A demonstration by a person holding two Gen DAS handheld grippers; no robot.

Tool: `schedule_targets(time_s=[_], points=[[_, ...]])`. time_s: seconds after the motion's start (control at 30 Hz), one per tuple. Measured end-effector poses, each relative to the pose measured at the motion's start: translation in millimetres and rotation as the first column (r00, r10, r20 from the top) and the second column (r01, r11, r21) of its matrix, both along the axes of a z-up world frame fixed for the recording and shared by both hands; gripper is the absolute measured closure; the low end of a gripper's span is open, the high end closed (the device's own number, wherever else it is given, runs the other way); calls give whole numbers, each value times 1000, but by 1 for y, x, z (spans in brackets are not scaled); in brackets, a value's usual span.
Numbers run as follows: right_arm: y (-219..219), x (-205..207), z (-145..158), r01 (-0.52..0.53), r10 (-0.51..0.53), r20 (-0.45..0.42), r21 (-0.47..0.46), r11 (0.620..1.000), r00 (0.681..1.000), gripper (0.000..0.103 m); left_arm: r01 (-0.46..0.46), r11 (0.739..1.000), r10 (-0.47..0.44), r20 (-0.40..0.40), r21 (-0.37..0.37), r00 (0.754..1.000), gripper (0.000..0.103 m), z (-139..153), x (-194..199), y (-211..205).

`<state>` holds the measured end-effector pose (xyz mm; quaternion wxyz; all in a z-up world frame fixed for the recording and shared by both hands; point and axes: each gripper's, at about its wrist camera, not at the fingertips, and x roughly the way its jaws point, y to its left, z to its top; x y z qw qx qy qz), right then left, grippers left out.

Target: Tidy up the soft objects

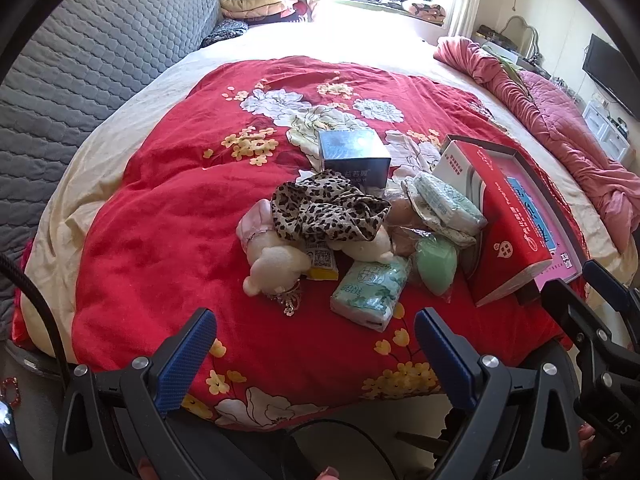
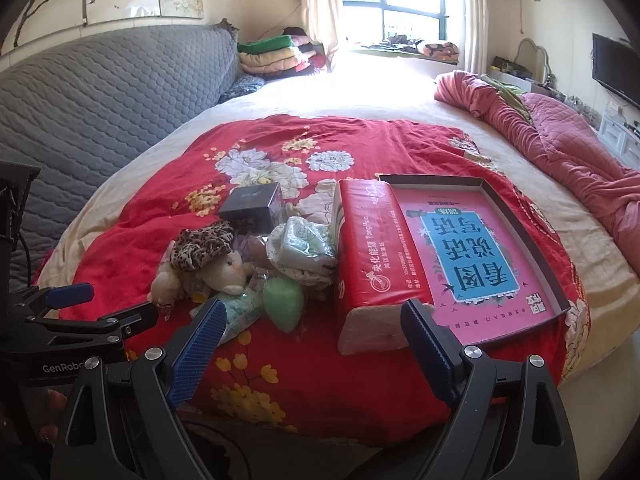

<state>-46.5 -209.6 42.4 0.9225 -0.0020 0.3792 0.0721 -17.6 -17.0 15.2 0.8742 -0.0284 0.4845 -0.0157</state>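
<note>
Seemingly nothing is sorted yet: both claws, left and right, hang released before the pile; next comes grasping the plush toy.

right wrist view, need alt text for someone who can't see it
A pile of soft items, including a leopard-print cloth, a plush toy and a green sponge, lies on a red floral blanket beside a red tissue pack and shallow box tray. The open right gripper hovers in front, holding nothing.

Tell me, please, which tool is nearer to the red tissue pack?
Right. The right tool hangs open directly before the red tissue pack; the left tool, also open, faces the soft pile beside it.
</note>
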Motion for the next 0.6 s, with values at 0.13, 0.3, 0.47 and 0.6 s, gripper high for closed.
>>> schedule_targets(time_s=[0.13,0.3,0.47,0.6], points=[[-1,1,-1,4,-4,-3,2,1000,1000,13,-3,1000,3,6,2,1000,3,1,-1,1],[-2,1,-2,4,-4,-7,4,1000,1000,13,-4,1000,4,5,5,1000,3,1,-1,0],[-1,1,-2,4,-4,-8,4,1000,1000,13,-6,1000,6,7,7,1000,3,1,-1,0],[-1,1,-2,3,-3,-8,4,1000,1000,13,-6,1000,6,8,7,1000,3,1,-1,1]])
